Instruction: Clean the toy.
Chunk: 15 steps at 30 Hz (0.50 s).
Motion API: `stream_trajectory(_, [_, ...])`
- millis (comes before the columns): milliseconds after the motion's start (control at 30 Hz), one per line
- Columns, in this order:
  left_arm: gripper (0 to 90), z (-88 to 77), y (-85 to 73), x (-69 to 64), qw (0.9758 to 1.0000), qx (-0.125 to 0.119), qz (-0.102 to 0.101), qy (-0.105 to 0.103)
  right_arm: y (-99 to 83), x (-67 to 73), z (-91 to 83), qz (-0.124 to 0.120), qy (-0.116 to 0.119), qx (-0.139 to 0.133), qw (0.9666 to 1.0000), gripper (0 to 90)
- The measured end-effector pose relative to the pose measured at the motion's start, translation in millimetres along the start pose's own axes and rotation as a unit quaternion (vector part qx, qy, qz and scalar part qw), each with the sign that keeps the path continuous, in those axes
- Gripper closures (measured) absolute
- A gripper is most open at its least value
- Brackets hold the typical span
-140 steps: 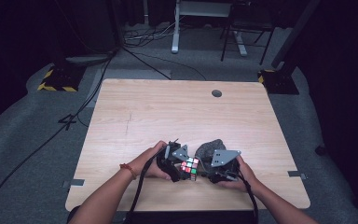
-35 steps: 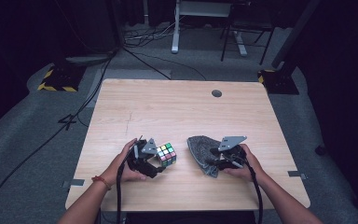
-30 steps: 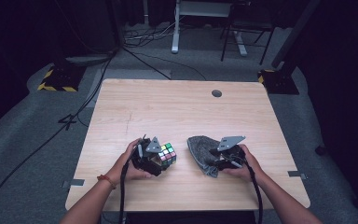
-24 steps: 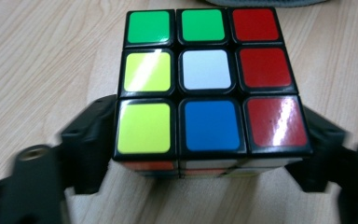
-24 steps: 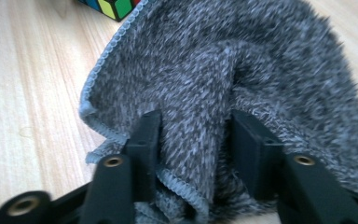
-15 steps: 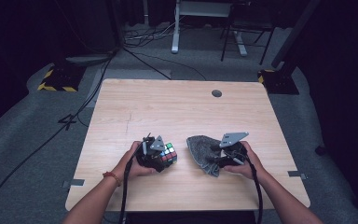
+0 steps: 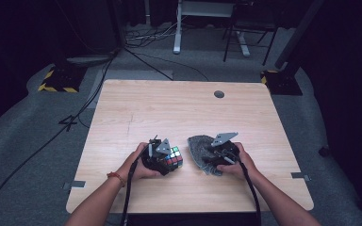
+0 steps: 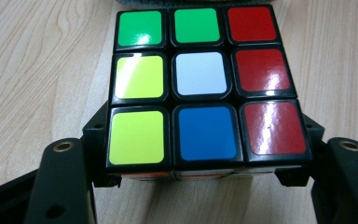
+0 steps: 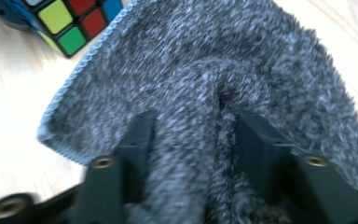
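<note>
A scrambled puzzle cube (image 7: pixel 173 157) rests on the wooden table (image 7: pixel 169 108) near its front edge. My left gripper (image 7: pixel 166 160) is shut on it. In the left gripper view the two jaws press the lower sides of the cube (image 8: pixel 200 86), around the left gripper (image 8: pixel 207 147). To the right lies a grey fluffy cloth (image 7: pixel 199 147). My right gripper (image 7: pixel 213 157) sits on it, and its jaws have just been closing. In the right gripper view a raised fold of cloth (image 9: pixel 205 56) is pinched within the right gripper (image 9: pixel 196 126). The cube's corner (image 9: pixel 70 18) shows at top left.
A round cable hole (image 7: pixel 219 94) sits at the table's far edge. Cables (image 7: pixel 122 52), a white desk leg (image 7: pixel 176 28) and yellow-black striped bases (image 7: pixel 56 82) lie on the grey floor beyond. Both forearms come in over the front edge.
The left jaws have closed onto the cube's sides. The right gripper has shifted slightly on the cloth and bunched a fold between its jaws.
</note>
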<state>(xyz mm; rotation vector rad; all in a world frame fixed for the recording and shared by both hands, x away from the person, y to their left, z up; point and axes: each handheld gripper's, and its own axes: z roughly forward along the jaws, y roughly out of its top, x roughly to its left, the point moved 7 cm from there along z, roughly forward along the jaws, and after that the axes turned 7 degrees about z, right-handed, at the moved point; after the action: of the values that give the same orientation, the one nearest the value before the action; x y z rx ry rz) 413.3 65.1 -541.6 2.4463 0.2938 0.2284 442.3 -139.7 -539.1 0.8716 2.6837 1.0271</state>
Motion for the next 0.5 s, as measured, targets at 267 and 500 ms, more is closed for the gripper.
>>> stream_trajectory(267, [33.3,4.8,0.2,0.3,1.0000,0.005,0.000,-0.001,-2.3,4.8,-6.3,-0.030,0.006,-0.004,0.9995,76.8])
stream_trajectory(500, [33.7,2.1,14.6,-4.5,0.9997,-0.005,0.025,-0.002,7.6,20.2,-36.8,-0.041,0.059,-0.074,0.9947,77.3])
